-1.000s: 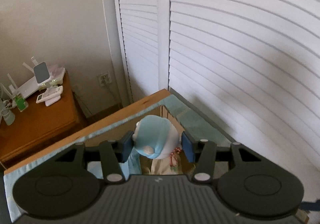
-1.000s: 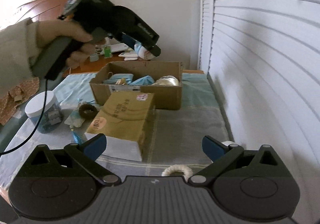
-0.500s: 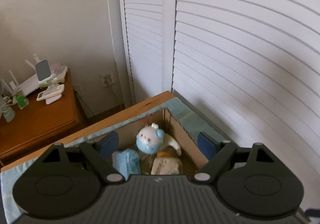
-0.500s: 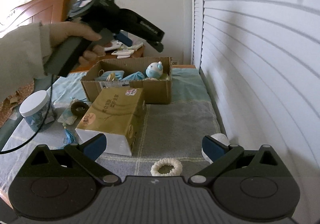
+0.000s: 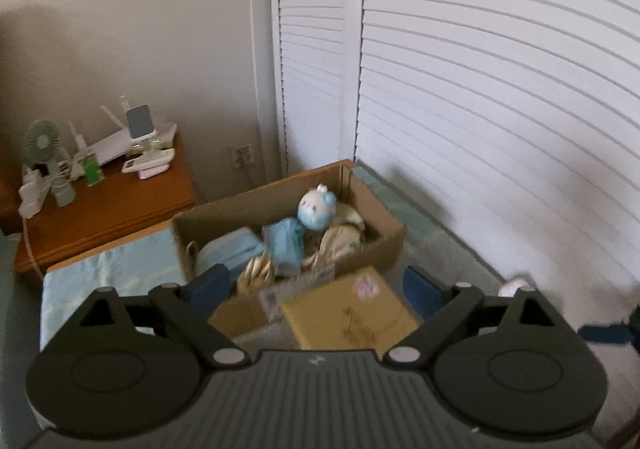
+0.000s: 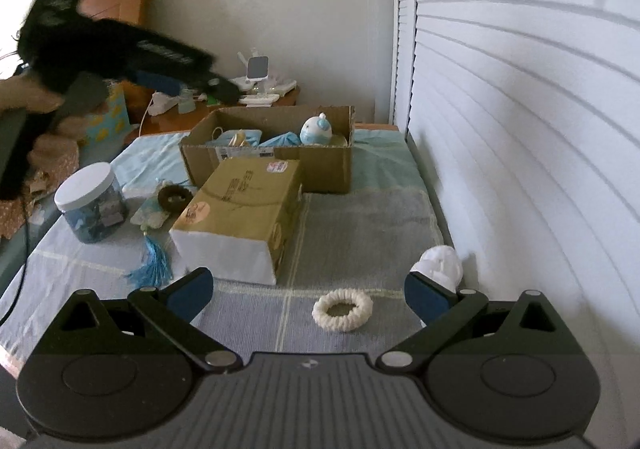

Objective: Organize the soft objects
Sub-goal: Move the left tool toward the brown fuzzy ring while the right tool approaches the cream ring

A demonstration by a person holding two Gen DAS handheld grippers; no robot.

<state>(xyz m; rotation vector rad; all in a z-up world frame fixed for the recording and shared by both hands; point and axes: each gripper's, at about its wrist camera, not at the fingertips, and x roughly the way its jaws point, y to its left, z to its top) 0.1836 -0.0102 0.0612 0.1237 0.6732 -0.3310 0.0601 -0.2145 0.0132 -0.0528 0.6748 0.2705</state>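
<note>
Left claw (image 5: 316,287) gaped wide, empty, above box (image 5: 376,213); plush (image 5: 316,211) sat inside at 12 o'clock (among blue cloths). Right claw (image 6: 306,295) spread wide, empty; white ring (image 6: 343,309) lay between fingertips, on bed (image 6: 360,233).

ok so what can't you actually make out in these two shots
- Yellow-brown cardboard package, left wrist view: label text blurred by motion.
- Open brown cardboard box, right wrist view: its front wall hides the lower contents; only the blue-and-white round plush toy shows clearly.
- White fluffy ball, right wrist view: partly behind the right gripper finger.
</note>
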